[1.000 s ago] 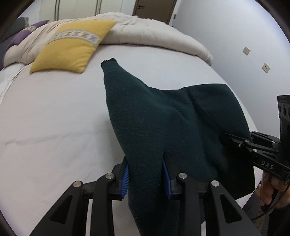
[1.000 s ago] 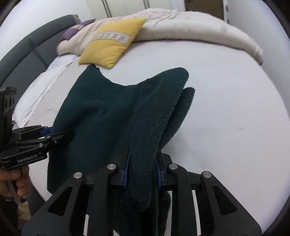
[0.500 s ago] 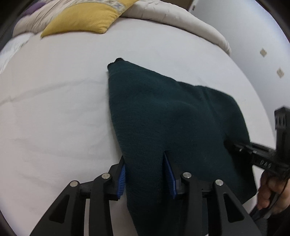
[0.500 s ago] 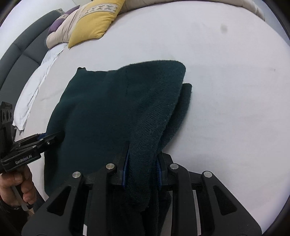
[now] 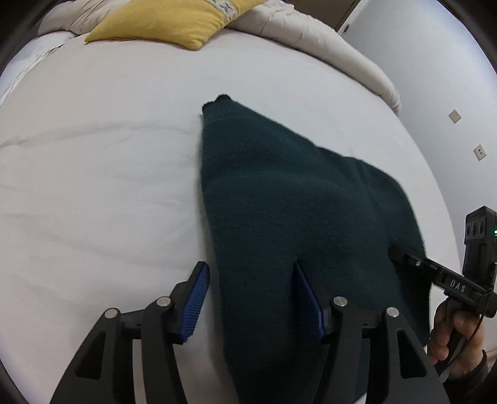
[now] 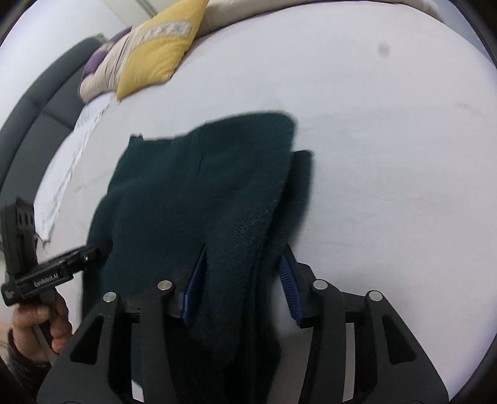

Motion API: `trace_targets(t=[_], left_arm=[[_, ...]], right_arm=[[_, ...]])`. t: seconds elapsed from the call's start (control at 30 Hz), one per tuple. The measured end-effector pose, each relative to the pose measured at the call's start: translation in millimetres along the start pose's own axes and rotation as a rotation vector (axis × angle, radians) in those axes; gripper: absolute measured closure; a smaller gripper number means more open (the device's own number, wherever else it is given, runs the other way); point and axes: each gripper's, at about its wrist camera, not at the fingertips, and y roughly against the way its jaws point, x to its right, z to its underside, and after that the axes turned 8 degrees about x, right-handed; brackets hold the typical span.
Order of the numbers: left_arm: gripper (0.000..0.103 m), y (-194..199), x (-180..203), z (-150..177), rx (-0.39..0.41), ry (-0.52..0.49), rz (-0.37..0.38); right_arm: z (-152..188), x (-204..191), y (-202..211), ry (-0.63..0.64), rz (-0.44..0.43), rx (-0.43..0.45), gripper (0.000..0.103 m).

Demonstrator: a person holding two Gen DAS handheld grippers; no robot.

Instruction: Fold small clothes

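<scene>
"das" and "genrobot.ai" read on the gripper bodies.
dark green sweater lies on the white bed, between both just-opened jaws: left gripper and right gripper released.

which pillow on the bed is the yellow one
The pillow lying in front, nearest the green sweater; the purple pillow sits behind it by the headboard.
</scene>
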Motion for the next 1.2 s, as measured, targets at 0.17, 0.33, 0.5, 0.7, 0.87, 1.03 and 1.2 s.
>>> trace_targets(t=[0.17, 0.33, 0.5, 0.7, 0.87, 1.03, 1.2], left_arm=[[0.047, 40.2, 5.0, -10.3, 0.113, -0.039, -0.117], [0.048, 45.2, 40.2, -21.7, 0.14, -0.097, -0.018], [0.053, -8.7, 38.8, -31.3, 0.063, -0.052, 0.017], [0.054, -14.7, 12.7, -31.7, 0.062, -0.029, 0.1], [0.053, -8.9, 9.3, -29.8, 0.086, 0.031, 0.138], [0.049, 26.2, 6.3, -14.1, 0.13, 0.06, 0.116], [0.041, 61.9, 17.3, 15.4, 0.191, 0.066, 0.211]], right_arm=[[-20.7, 14.9, 46.2, -0.067, 0.065, 0.126, 0.057], [-36.4, -9.8, 41.9, -0.074, -0.174, 0.103, 0.057], [-27.6, -13.3, -10.0, -0.117, -0.212, 0.001, 0.059], [-26.4, 41.7, -37.3, -0.373, -0.366, 0.068, 0.063], [-22.3, 64.2, -16.2, -0.415, -0.283, 0.138, 0.054], [-6.7, 59.0, 20.4, -0.372, -0.316, 0.153, 0.054], [14.0, 16.6, 46.7, -0.258, -0.483, 0.098, 0.054]])
